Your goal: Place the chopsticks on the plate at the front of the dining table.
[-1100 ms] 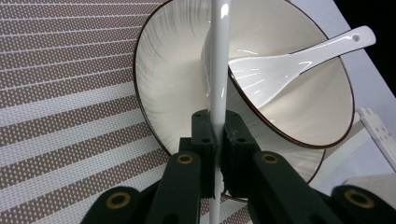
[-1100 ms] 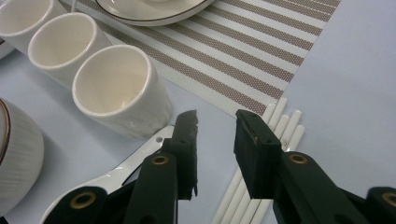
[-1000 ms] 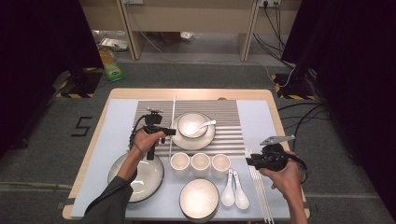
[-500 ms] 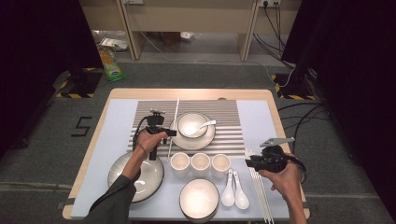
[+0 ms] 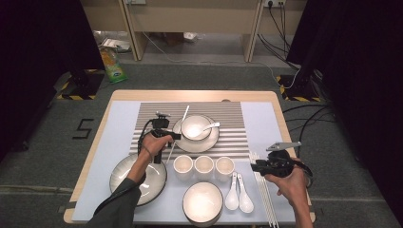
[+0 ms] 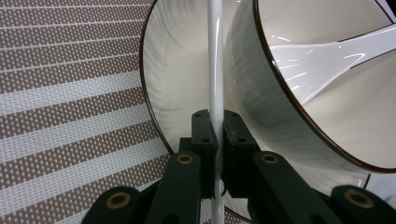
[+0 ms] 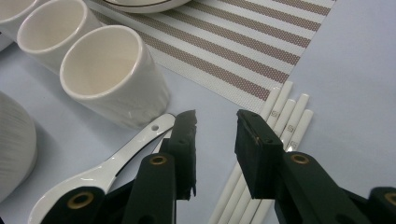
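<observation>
Standing on grey carpet, the desk (image 5: 119, 102) carries a pale blue sheet with a striped mat (image 5: 233, 128) laid across its far half. On the near left lies a large grey plate (image 5: 154, 183); at the near edge sits a wide bowl (image 5: 203, 202). On the mat a plate (image 5: 209, 142) holds a small bowl (image 5: 192, 127) with a spoon (image 5: 211, 126) resting in it. Three cups (image 5: 204, 166) stand in a row just below the mat, and two spoons (image 5: 237, 192) lie beside the wide bowl.

The left claw (image 5: 167, 137) is shut tight on a white chopstick (image 5: 176, 135), gripping it near the middle. Its long axis runs from the near left up toward the far right, its far tip pointing over the mat just left of the small bowl; in the left claw's own view the stick (image 6: 215, 70) rises straight between the pads, close against the bowl's wall.

The right claw (image 7: 215, 126) hangs partly open and empty above a bundle of chopsticks (image 7: 280, 116) lying lengthwise near the desk's right edge. Bare blue sheet stretches to their right.
</observation>
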{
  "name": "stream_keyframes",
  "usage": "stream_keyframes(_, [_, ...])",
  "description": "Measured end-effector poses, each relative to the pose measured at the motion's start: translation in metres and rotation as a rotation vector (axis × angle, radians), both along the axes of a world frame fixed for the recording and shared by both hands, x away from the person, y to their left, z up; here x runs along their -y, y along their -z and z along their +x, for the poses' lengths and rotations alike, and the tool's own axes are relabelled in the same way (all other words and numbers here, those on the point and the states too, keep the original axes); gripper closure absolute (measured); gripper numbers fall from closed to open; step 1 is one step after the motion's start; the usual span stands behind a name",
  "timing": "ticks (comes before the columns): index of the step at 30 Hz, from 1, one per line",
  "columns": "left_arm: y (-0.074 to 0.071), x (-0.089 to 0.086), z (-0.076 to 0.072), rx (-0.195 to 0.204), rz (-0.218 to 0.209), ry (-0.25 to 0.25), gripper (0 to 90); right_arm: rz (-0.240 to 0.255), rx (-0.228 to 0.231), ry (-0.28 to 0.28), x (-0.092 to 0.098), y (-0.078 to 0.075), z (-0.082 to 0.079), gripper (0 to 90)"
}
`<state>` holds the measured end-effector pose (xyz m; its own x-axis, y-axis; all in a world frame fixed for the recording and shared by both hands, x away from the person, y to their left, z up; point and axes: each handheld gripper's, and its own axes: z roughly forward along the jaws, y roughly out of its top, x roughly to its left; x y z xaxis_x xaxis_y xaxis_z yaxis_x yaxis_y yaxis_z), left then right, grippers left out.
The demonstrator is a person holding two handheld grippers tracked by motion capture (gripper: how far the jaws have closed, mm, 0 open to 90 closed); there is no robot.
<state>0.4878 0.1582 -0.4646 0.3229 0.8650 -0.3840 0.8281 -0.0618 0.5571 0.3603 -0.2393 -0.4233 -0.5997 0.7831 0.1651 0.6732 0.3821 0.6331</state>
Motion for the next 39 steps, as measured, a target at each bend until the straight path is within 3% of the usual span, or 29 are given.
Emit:
stream_keyframes(8, [0.0,0.005,0.001,0.002,0.042,0.013,84.2,0.007,-0.003,0.0,0.004,0.004,-0.001,68.0])
stream_keyframes(21, [0.002,0.009,0.003,0.026,0.056,-0.006,84.0,0.019,-0.012,0.001,0.007,0.012,-0.003,68.0])
stream_keyframes(39, [-0.008,0.0,-0.005,0.043,0.032,0.027,76.9,0.024,-0.013,0.01,0.01,0.013,-0.005,67.1])
